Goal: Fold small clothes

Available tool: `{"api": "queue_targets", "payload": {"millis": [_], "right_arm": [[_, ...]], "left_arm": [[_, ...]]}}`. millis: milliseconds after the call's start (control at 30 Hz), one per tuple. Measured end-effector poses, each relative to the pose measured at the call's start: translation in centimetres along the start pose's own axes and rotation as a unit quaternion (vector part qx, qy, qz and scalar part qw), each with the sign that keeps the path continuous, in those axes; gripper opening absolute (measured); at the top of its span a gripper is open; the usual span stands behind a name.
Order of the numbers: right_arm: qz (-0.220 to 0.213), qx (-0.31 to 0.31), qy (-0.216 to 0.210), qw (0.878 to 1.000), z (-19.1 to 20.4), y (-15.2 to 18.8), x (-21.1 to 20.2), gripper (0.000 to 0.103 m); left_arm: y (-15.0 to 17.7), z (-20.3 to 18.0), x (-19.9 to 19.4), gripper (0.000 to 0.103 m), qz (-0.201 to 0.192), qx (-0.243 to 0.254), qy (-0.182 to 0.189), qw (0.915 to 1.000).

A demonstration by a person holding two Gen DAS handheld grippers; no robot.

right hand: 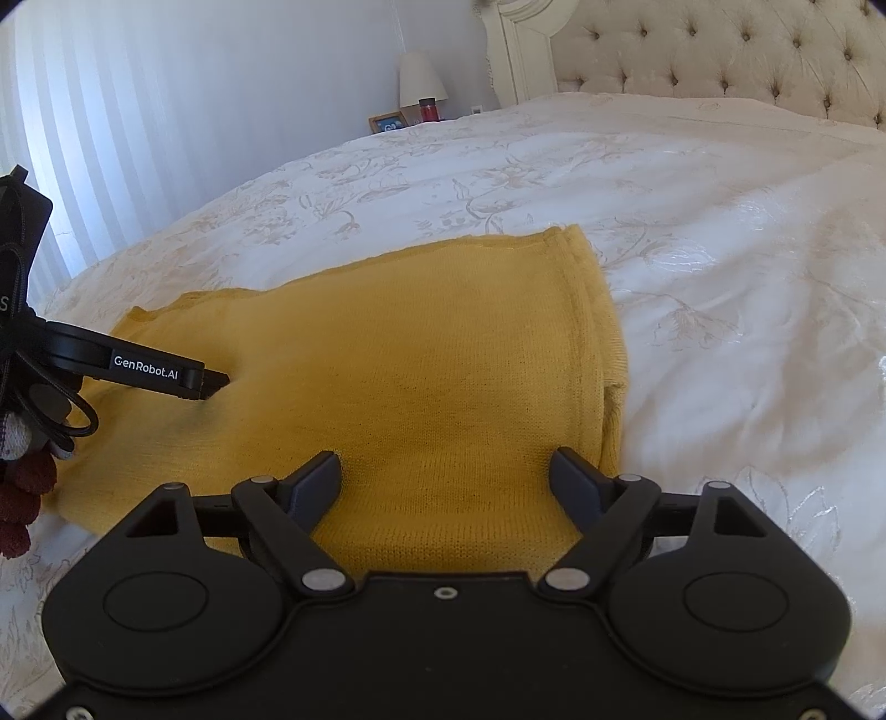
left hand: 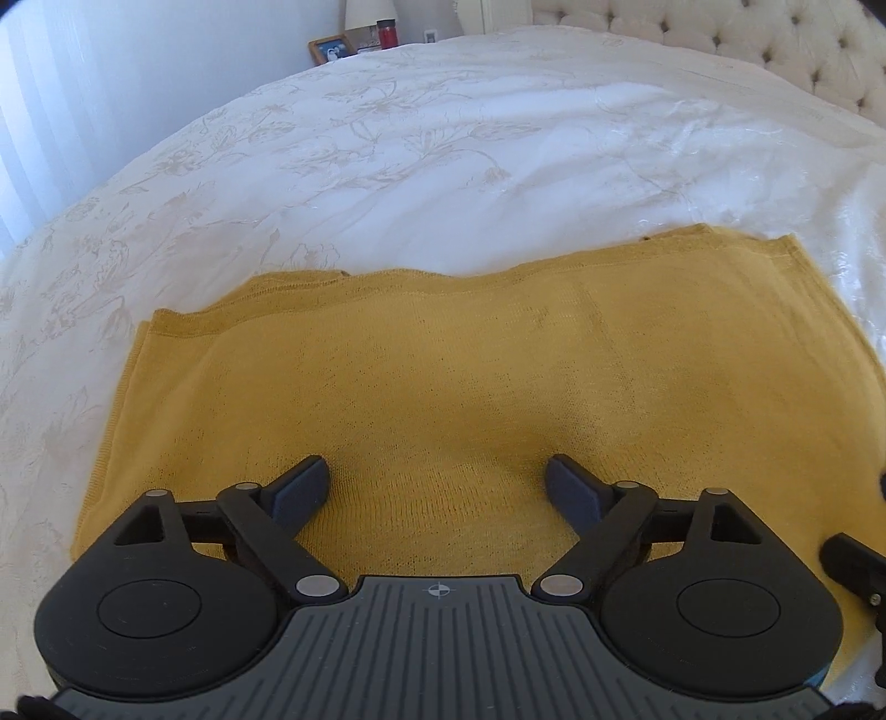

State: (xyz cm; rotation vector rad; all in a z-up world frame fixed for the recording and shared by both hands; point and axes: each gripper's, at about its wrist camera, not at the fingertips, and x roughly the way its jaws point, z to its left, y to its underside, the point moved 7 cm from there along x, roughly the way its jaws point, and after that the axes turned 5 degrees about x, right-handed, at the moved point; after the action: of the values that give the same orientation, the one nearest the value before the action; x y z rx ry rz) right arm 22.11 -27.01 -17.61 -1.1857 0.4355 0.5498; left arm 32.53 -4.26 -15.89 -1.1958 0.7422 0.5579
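A mustard-yellow knitted garment (left hand: 443,360) lies folded flat on the white bed; it also shows in the right wrist view (right hand: 443,343). My left gripper (left hand: 437,487) is open and empty, its fingers spread just over the garment's near part. My right gripper (right hand: 446,482) is open and empty over the garment's near right part, close to its doubled right edge. In the right wrist view the left gripper (right hand: 213,383) reaches in from the left with its tip on the garment. A bit of the right gripper (left hand: 855,565) shows at the right edge of the left wrist view.
The bed has a white bedspread with a pale flower pattern (left hand: 415,138) (right hand: 720,249). A tufted cream headboard (right hand: 720,50) stands at the back right. A nightstand with a lamp (right hand: 422,80), a red jar (right hand: 429,109) and a picture frame (right hand: 389,122) is behind the bed. A curtain (right hand: 83,138) hangs at the left.
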Motion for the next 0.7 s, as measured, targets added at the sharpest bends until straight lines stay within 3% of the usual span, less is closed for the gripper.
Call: {"api": "queue_targets", "payload": {"millis": [167, 300, 400, 567, 700], "right_arm": [[0.001, 0.005, -0.008, 1.000, 0.1, -0.3, -0.3, 0.086], [-0.034, 0.071, -0.039, 0.996, -1.0, -2.3, -2.1, 0.085], [-0.053, 0.113, -0.040, 0.991, -2.7, -3.5, -3.0, 0.086], [-0.005, 0.164, -0.030, 0.986, -6.6, -3.2, -0.9, 0.086], [0.014, 0.205, -0.070, 0.976, -8.2, -3.6, 0.5, 0.088]], "left_arm": [[0.0, 0.5, 0.6, 0.094, 0.011, 0.000, 0.023, 0.9997], [0.1, 0.4, 0.8, 0.097, 0.011, 0.003, 0.022, 0.9997], [0.3, 0.2, 0.8, 0.097, 0.004, 0.004, 0.018, 0.9998], [0.4, 0.3, 0.8, 0.097, -0.002, 0.002, 0.017, 0.9998], [0.4, 0.3, 0.8, 0.098, -0.005, -0.002, 0.018, 0.9998]]}}
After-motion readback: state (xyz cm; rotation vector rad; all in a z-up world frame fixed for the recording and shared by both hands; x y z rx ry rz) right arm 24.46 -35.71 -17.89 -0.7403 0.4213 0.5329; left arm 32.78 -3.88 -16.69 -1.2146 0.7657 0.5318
